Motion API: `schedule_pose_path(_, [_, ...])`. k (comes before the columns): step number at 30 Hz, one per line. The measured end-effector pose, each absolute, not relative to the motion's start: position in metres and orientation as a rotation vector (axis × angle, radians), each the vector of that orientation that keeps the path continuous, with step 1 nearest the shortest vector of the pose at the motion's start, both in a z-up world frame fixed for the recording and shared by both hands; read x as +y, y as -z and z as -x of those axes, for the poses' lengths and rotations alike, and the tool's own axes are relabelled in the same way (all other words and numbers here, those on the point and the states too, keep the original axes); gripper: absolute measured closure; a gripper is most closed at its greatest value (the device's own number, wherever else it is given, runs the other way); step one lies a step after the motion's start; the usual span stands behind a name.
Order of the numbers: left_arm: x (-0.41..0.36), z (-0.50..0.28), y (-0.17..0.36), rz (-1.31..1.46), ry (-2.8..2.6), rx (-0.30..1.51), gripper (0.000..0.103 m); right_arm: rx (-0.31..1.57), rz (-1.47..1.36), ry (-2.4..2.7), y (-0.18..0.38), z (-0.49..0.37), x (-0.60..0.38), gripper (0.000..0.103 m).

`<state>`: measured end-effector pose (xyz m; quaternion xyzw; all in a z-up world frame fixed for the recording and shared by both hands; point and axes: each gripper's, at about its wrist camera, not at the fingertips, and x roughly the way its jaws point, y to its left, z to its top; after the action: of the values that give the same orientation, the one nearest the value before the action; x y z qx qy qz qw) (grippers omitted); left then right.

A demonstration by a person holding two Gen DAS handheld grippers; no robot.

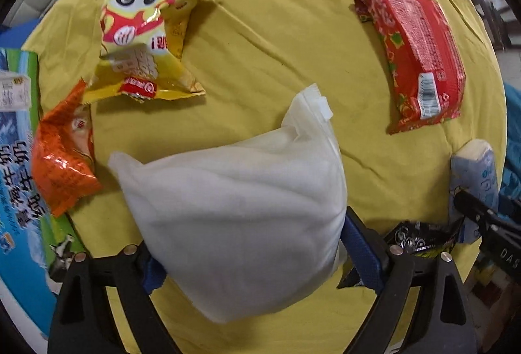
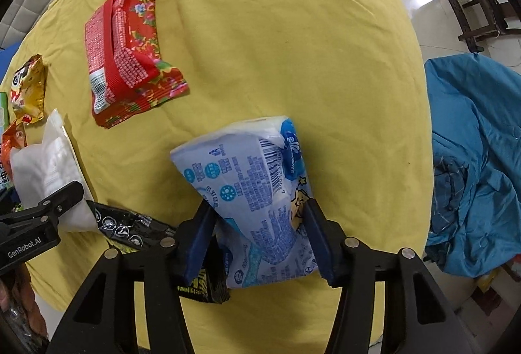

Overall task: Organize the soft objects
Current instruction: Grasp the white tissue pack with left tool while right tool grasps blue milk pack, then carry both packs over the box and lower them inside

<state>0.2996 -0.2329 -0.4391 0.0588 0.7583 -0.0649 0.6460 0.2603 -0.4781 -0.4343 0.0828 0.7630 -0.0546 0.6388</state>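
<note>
The white pouch (image 1: 234, 211) is sitting squeezed between the left gripper (image 1: 250, 256)'s blue fingers (image 1: 361, 253), held above the yellow-covered desk (image 1: 276, 28). The right gripper (image 2: 257, 243) is clamping a blue tissue pack (image 2: 250, 191) across its lower half the same way. Both are looking light and squashy, so a hold across the bulging middle seems safest; the crinkly film is likely slippery. Further out, a black packet (image 2: 130, 227), a red packet (image 1: 420, 61), a yellow snack bag (image 1: 146, 35) and an orange bag (image 1: 62, 158) are lying on the cloth.

White pouch (image 1: 234, 207) and blue tissue pack (image 2: 257, 201) (both clamped) above yellow cloth (image 2: 293, 45).
</note>
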Motion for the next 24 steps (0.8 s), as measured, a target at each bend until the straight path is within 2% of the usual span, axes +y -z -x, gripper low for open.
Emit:
schedule_pose_path(3, [-0.235,-0.292,0.456,-0.074,0.138,1.726,0.012,1.734,-0.182,0.140,0.431,-0.251,-0.479,0.045])
schedule_pose_path(8, [-0.242,-0.289,0.462,-0.045,0.136,1.701,0.020,1.731,-0.167,0.162,0.433,-0.239,-0.484,0.043])
schedule_pose_path(13, [-0.243,-0.289,0.446,-0.049,0.129,1.692,0.023,1.727,-0.161,0.174,0.436,-0.231,-0.484,0.042])
schedule_pose_path(18, [-0.236,-0.281,0.434,-0.050,0.118,1.680,0.026,1.707,-0.145,0.197,0.426,-0.239,-0.467,0.056])
schedule_pose_path(24, [-0.206,-0.253,0.428,-0.052,0.117,1.662,0.031,1.678,-0.155,0.206,0.411,-0.242,-0.464,0.062])
